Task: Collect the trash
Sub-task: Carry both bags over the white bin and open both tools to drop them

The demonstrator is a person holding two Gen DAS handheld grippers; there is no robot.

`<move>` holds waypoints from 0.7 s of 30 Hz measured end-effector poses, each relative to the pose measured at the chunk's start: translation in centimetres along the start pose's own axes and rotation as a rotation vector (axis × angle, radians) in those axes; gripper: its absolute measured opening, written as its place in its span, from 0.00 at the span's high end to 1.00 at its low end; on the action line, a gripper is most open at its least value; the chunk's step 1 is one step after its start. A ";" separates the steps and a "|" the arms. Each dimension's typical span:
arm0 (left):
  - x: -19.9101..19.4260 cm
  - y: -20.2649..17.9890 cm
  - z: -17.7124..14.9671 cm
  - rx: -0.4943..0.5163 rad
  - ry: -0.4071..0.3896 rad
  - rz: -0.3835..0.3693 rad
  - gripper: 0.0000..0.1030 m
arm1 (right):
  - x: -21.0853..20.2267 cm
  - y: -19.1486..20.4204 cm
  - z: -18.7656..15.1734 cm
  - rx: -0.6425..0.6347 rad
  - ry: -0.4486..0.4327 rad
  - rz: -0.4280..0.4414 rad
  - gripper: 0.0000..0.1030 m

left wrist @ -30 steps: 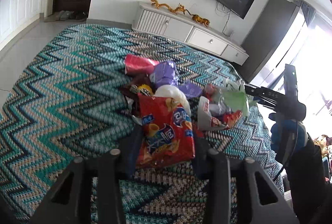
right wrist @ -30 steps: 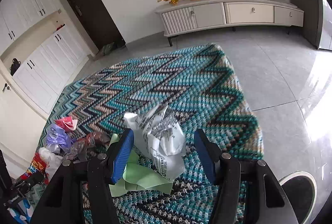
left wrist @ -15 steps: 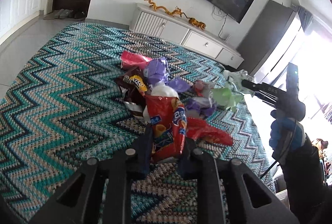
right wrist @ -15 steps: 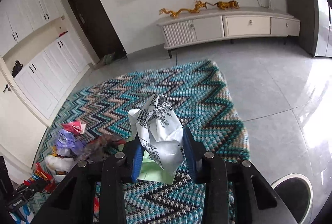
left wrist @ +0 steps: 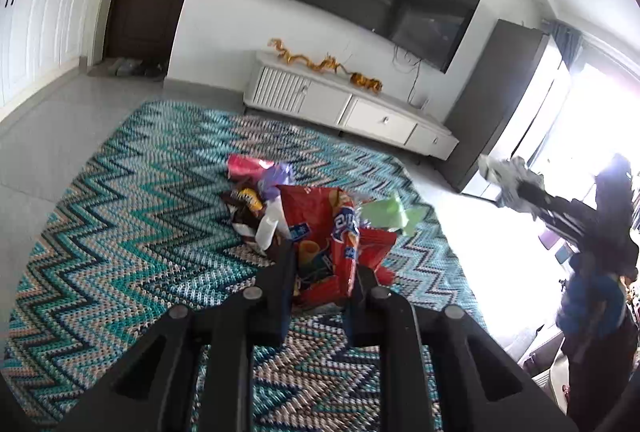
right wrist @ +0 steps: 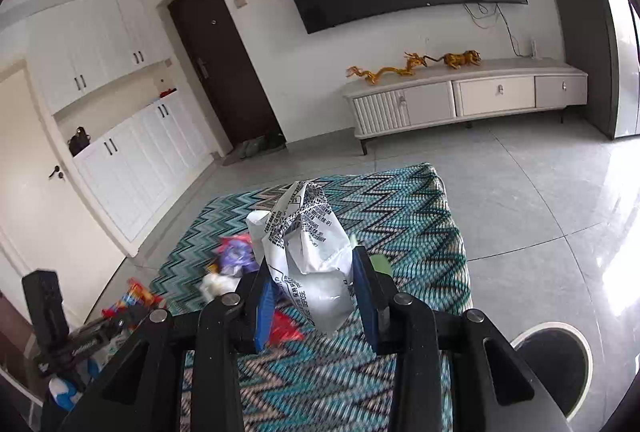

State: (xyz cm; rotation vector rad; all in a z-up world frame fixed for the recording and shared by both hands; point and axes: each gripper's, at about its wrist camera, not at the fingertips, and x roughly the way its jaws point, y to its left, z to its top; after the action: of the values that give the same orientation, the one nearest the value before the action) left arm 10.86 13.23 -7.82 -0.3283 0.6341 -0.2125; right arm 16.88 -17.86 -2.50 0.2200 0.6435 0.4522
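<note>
Above the teal zigzag woven rug (left wrist: pixel 120 216), the left gripper (left wrist: pixel 322 264) is pinched nearly closed on a crumpled red snack bag (left wrist: pixel 320 232); the right gripper (right wrist: pixel 316 272), partly open, clamps a crumpled white printed plastic wrapper (right wrist: pixel 308 248).

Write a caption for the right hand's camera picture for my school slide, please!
Right tongs clamp a crumpled white printed wrapper above the zigzag rug, with more trash left behind.

The right gripper (right wrist: pixel 314 272) is black with blue pads and silver screws.
</note>
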 end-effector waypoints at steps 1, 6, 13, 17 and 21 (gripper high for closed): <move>-0.7 -0.4 0.1 0.007 -0.012 -0.002 0.82 | -0.9 0.6 -0.4 -0.010 -0.008 0.000 0.68; -3.3 -2.3 0.4 0.035 -0.057 -0.039 0.82 | -6.4 3.0 -2.3 -0.047 -0.040 0.008 0.68; -5.6 -7.0 0.6 0.107 -0.085 -0.125 0.82 | -13.5 3.5 -4.9 -0.052 -0.104 -0.047 0.68; -6.3 -10.1 1.0 0.150 -0.098 -0.173 0.82 | -17.1 2.5 -6.4 -0.045 -0.145 -0.102 0.68; -6.3 -13.3 1.5 0.198 -0.106 -0.212 0.82 | -19.6 0.9 -7.9 -0.025 -0.167 -0.165 0.68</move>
State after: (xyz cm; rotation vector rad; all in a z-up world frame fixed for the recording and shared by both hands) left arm 5.59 3.09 1.53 -0.2137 0.4689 -0.4552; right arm -2.26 -25.83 1.96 0.1778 0.4874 0.2795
